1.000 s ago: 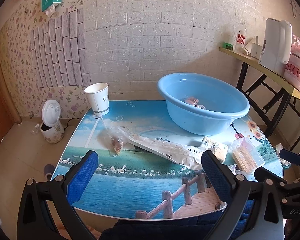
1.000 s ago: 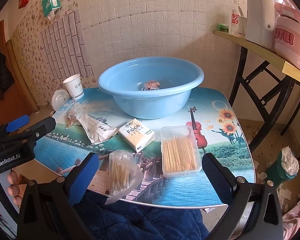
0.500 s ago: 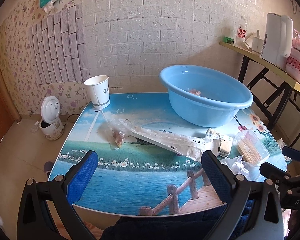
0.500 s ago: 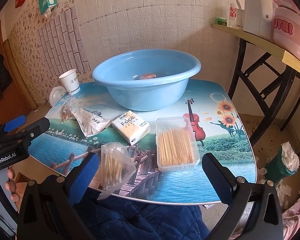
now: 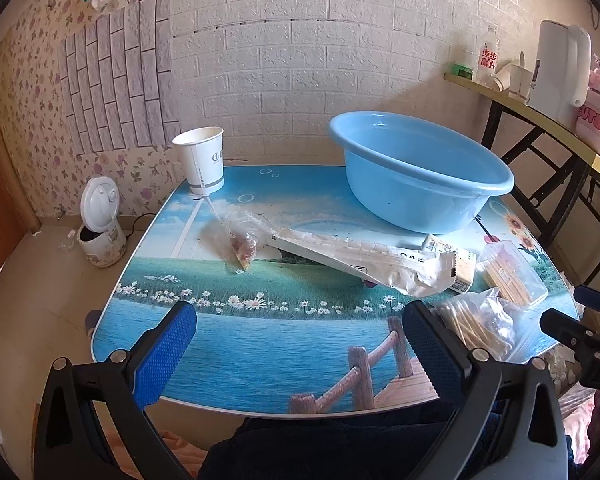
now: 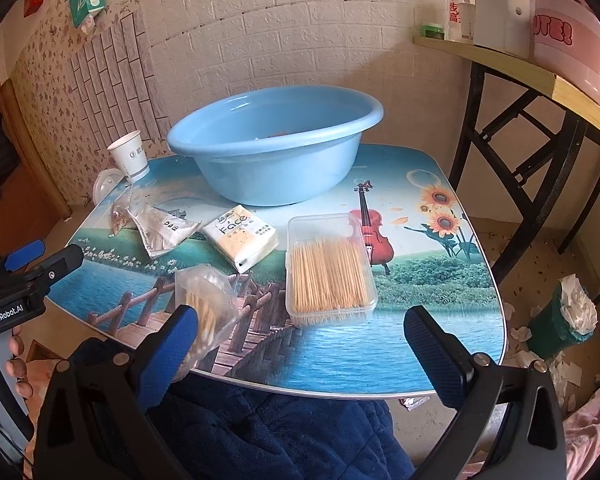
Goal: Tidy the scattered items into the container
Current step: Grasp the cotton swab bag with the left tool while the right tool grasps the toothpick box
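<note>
A light blue basin (image 5: 420, 172) (image 6: 276, 140) stands at the back of the table. In front of it lie a long crumpled wrapper (image 5: 364, 258) (image 6: 160, 230), a small bag of brown bits (image 5: 242, 242) (image 6: 120, 218), a tissue pack (image 6: 242, 236) (image 5: 460, 264), a clear toothpick box (image 6: 328, 268) (image 5: 512, 272) and a plastic bag of swabs (image 6: 206, 308) (image 5: 480, 324). My left gripper (image 5: 300, 352) is open over the near table edge, holding nothing. My right gripper (image 6: 300, 352) is open too, its left finger just in front of the swab bag.
A paper cup (image 5: 202, 164) (image 6: 130, 156) stands at the table's back left corner. A small white appliance (image 5: 100, 224) sits on the floor to the left. At right, a folding table (image 6: 520, 76) carries a kettle and a pink cooker. A green bin (image 6: 564, 320) stands on the floor.
Both grippers have dropped lower and pulled back slightly, so the basin's inside is now mostly hidden. Nothing on the table has moved.
</note>
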Demonstrator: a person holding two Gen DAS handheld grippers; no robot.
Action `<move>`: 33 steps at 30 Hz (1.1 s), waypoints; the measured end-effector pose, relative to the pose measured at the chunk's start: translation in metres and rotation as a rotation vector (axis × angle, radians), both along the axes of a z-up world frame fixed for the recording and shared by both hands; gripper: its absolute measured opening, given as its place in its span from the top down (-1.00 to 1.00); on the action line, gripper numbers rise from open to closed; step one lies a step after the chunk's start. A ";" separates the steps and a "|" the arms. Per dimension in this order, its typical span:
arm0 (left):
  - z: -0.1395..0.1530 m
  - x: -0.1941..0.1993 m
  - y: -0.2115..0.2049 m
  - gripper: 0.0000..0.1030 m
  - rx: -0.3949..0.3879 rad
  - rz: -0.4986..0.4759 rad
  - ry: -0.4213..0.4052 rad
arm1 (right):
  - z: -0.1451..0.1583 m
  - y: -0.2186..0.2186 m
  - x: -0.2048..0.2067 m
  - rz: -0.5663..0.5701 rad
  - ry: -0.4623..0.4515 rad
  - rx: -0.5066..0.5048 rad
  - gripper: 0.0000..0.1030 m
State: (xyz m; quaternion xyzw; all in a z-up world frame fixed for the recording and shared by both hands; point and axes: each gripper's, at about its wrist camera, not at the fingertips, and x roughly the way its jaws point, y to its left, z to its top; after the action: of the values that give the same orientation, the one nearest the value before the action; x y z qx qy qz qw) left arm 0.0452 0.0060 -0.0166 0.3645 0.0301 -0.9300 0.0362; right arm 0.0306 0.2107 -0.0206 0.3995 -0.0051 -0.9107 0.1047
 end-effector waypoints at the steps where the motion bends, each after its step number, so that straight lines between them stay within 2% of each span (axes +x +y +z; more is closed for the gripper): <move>1: -0.002 0.000 0.001 -1.00 0.007 -0.003 -0.004 | -0.001 0.002 0.000 -0.005 -0.003 -0.001 -1.00; 7: -0.007 0.003 0.015 -1.00 0.095 -0.024 -0.013 | -0.003 0.013 -0.004 -0.042 -0.010 -0.023 -1.00; 14: -0.011 0.001 0.049 -1.00 0.105 -0.083 -0.021 | -0.008 0.016 -0.007 -0.040 -0.014 -0.005 -1.00; 24: -0.024 -0.017 0.082 -1.00 0.200 -0.129 -0.078 | 0.000 0.033 -0.009 -0.045 0.025 -0.047 -1.00; 33: -0.037 -0.027 0.107 -1.00 0.176 -0.163 -0.096 | -0.013 0.057 -0.018 -0.100 -0.008 -0.044 -1.00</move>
State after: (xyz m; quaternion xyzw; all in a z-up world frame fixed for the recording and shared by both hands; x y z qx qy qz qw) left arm 0.0180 0.1125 -0.0541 0.4115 0.0801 -0.9051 -0.0704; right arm 0.0124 0.2681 -0.0339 0.3998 -0.0457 -0.9130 0.0676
